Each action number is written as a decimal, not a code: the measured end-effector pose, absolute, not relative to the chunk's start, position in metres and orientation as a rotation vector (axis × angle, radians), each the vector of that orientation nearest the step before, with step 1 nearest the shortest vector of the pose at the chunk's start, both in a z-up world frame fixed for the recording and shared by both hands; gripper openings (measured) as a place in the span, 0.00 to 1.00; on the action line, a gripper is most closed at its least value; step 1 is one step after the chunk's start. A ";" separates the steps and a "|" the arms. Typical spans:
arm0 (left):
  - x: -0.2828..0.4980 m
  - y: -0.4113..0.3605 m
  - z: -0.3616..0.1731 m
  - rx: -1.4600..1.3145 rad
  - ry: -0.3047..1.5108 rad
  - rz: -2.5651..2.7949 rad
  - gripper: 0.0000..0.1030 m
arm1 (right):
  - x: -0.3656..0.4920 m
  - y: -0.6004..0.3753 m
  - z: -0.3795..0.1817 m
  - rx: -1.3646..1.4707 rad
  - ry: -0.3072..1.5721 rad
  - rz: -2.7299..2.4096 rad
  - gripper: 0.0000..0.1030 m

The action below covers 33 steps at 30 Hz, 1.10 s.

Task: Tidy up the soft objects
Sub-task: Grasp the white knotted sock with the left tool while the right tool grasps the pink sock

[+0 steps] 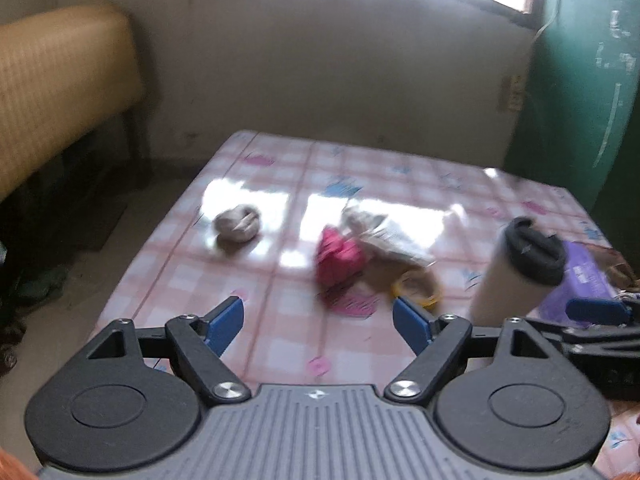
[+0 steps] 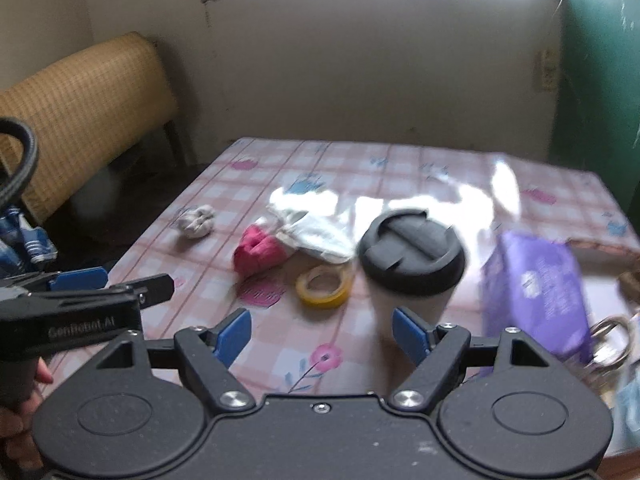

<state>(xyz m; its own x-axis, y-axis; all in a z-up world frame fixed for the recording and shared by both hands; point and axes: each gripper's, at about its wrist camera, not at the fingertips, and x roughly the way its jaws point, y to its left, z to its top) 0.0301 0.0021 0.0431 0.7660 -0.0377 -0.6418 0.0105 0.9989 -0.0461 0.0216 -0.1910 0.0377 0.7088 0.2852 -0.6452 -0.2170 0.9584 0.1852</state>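
The soft things lie in the middle of the table (image 2: 400, 168). The pink sock bundle (image 2: 259, 254) is a bright pink lump, rolled up & puffy, w/ a fold down its middle. Touching its far right side is the white sock (image 2: 320, 236), flat & crumpled, w/ a darker edge. The pics are blurry so I can't tell more about its shape. Off to the left, apart from those two, sits the grey sock ball (image 2: 197, 220), small, round, pale grey w/ creases.

Just in front of the white sock is a yellow tape roll (image 2: 323, 286), lying flat. Next to that, on the right, stands a white cup w/ a black lid (image 2: 412, 254), upright. Right of the cup is a purple packet (image 2: 536, 292), & past it some metal rings (image 2: 612, 338) at the edge.

The table has a pink check cloth w/ flowers, shiny from the window light.

My left gripper (image 1: 318, 320) is up over the near part of the table, fingers spread wide, nothing btw them. My right gripper (image 2: 322, 330) is the same: spread wide, nothing pinched, the cup just past its right finger. Both point down at the table.

Behind the table is a pale wall, a woven tan bench (image 2: 92, 108) on the left, & a green door (image 2: 600, 80) on the right.
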 end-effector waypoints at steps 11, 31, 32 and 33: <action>0.043 0.046 0.011 -0.098 0.745 0.041 0.82 | 0.040 -0.133 -0.016 0.079 0.736 0.329 0.89; 0.096 0.102 -0.006 -0.146 0.709 0.127 0.88 | 0.168 -0.050 -0.037 0.096 0.668 0.270 0.90; 0.105 0.102 -0.004 -0.136 0.693 0.127 0.90 | 0.176 -0.046 -0.039 0.077 0.681 0.265 0.90; 0.114 0.102 -0.004 -0.121 0.681 0.123 0.91 | 0.184 -0.043 -0.042 0.065 0.705 0.264 0.89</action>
<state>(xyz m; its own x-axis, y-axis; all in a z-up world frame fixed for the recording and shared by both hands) 0.1139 0.1023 -0.0036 0.7699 0.0741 -0.6339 -0.1530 0.9857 -0.0707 0.1835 -0.0433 -0.0421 0.7300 0.2613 -0.6315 -0.2176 0.9648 0.1476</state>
